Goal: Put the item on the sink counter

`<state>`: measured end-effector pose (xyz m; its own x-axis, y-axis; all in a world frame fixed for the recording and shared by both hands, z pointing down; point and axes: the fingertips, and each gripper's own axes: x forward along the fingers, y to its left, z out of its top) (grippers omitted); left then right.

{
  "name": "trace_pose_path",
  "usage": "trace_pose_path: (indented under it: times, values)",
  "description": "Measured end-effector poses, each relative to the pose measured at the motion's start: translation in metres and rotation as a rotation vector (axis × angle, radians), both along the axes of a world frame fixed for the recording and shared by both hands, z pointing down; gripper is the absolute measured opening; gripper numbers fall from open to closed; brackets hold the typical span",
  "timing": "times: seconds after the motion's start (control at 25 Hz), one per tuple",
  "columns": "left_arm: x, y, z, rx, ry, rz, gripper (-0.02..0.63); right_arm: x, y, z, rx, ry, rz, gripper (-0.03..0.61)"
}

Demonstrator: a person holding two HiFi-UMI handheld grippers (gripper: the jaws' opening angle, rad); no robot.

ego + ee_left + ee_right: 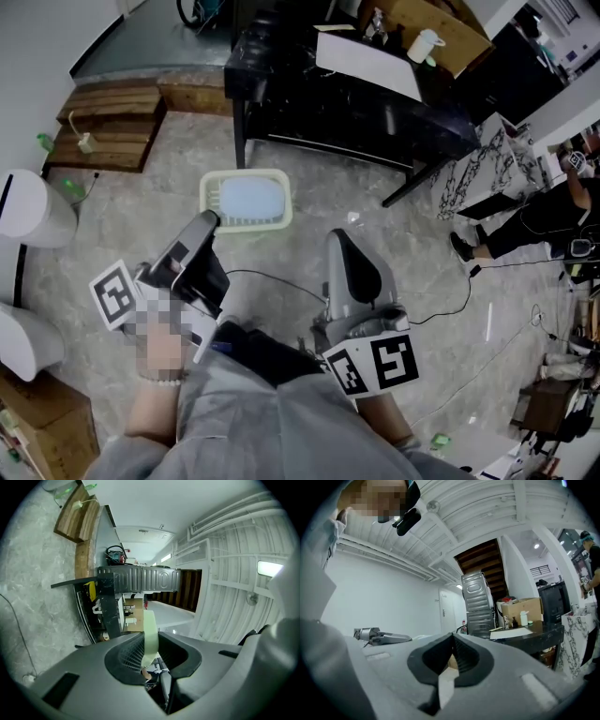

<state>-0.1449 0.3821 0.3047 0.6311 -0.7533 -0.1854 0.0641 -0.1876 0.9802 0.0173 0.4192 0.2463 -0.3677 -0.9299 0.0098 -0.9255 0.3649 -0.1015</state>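
Observation:
A pale green plastic basin (246, 200) with a light blue inside hangs in front of me over the marble floor. My left gripper (206, 223) is shut on its near left rim. In the left gripper view the thin green rim (150, 625) stands edge-on between the ribbed pads of the left gripper (149, 641). To its right, my right gripper (341, 240) points forward, shut and empty. The right gripper view shows the right gripper (452, 651) with its jaws together and nothing between them.
A black table (375, 112) with a white sheet (367, 64), a white cup (424, 44) and a cardboard box stands ahead. Wooden steps (108, 122) lie at the far left, white rounded objects (28, 208) at the left edge. A person (525, 223) stands at right. Cables cross the floor.

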Motion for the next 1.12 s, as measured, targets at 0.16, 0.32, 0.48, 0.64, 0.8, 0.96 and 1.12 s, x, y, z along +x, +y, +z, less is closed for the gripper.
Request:
trace_pose_path:
  times: [0.16,0.32,0.48,0.64,0.8,0.96,1.12]
  values:
    - [0.008,0.005,-0.004,0.011,0.011,0.002,0.089,0.008,0.008,-0.007,0.019,-0.004,-0.006,-0.003]
    - [0.02,0.013,-0.006,0.02,0.017,0.011,0.089,0.018,0.019,-0.011,0.034,0.007,-0.007,-0.003]
    - [0.022,0.014,-0.007,0.019,0.027,0.008,0.089,0.025,0.019,-0.01,0.026,-0.01,0.005,-0.003]
    - [0.018,0.011,-0.005,0.024,0.016,-0.005,0.089,0.027,0.016,-0.007,0.023,-0.005,0.0,-0.003]
    - [0.016,0.006,-0.002,0.032,0.026,-0.013,0.089,0.024,0.012,-0.002,0.029,0.007,-0.01,-0.003]
    - [0.015,-0.002,0.002,0.041,0.029,-0.008,0.089,0.022,0.004,0.007,0.026,0.009,-0.007,-0.003]
    - [0.017,-0.052,-0.003,0.035,0.027,0.008,0.089,0.022,-0.043,0.003,0.015,0.026,0.003,-0.003]
